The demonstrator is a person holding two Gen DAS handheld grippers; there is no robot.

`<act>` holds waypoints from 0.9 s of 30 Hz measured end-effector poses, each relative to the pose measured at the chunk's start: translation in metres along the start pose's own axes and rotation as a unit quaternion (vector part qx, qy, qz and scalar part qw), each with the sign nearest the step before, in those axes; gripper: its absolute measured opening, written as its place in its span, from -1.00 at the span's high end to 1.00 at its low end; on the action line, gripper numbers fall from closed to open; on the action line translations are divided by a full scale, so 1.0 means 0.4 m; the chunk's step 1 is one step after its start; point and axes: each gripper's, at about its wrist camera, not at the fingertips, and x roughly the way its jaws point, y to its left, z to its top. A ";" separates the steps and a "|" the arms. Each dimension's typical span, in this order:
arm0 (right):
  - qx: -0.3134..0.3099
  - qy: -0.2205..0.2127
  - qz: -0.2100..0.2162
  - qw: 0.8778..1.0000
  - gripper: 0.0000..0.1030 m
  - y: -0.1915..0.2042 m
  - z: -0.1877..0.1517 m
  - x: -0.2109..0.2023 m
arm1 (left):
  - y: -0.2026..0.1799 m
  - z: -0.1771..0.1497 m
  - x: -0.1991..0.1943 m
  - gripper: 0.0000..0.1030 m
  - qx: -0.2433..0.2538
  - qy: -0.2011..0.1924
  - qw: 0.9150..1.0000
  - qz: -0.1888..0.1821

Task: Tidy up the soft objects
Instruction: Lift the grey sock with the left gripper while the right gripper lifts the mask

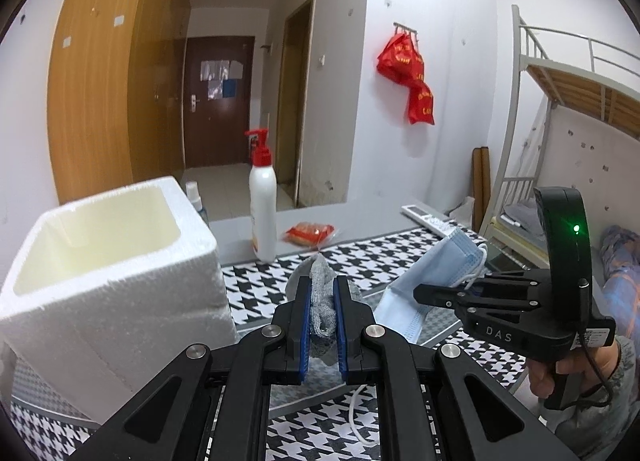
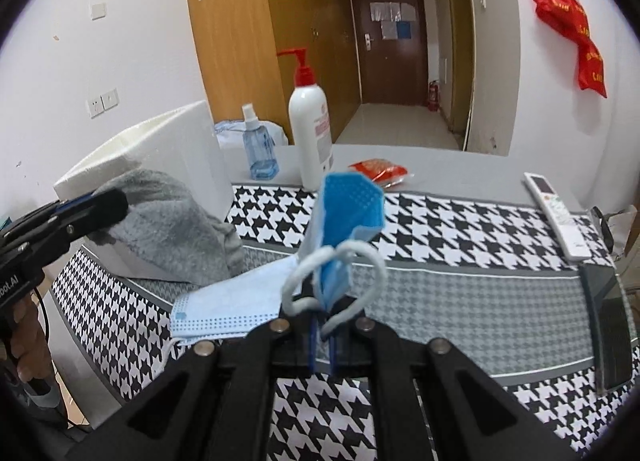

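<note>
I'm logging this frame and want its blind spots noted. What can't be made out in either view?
- Foam box floor: left wrist view, near wall hides it; right wrist view, grey cloth covers its front.
- Label on white pump bottle: too small to read.
- Dark flat object: right wrist view, cut by the edge.
- Right gripper pads: mask covers them.

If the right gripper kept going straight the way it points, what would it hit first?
Probably the white pump bottle: it stands right behind the blue mask held by the right gripper. Depth is uncertain.
</note>
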 end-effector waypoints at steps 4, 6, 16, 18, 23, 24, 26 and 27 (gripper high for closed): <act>0.002 -0.005 -0.002 1.000 0.87 0.002 0.001 -0.014 | 0.000 0.010 -0.013 0.83 0.001 -0.010 1.000 0.001; 0.003 -0.008 -0.005 1.000 0.87 0.000 0.002 -0.020 | 0.006 0.018 -0.018 0.83 -0.001 -0.012 1.000 0.001; 0.012 -0.036 -0.017 0.999 0.87 -0.014 0.028 -0.068 | 0.012 0.065 -0.040 0.83 0.007 -0.033 0.999 0.017; 0.009 -0.043 -0.019 0.999 0.87 -0.010 0.039 -0.079 | 0.013 0.076 -0.042 0.83 0.008 -0.036 0.999 0.019; -0.002 -0.056 -0.018 0.998 0.87 0.002 0.062 -0.102 | 0.016 0.097 -0.048 0.83 0.008 -0.042 0.999 0.028; -0.004 -0.059 -0.017 0.998 0.87 0.004 0.067 -0.105 | 0.015 0.101 -0.050 0.83 0.009 -0.043 0.999 0.030; -0.007 -0.064 -0.018 0.998 0.87 0.009 0.075 -0.113 | 0.018 0.106 -0.053 0.83 0.009 -0.044 0.998 0.037; -0.008 -0.068 -0.016 0.998 0.87 0.012 0.080 -0.118 | 0.019 0.110 -0.054 0.83 0.009 -0.045 0.998 0.039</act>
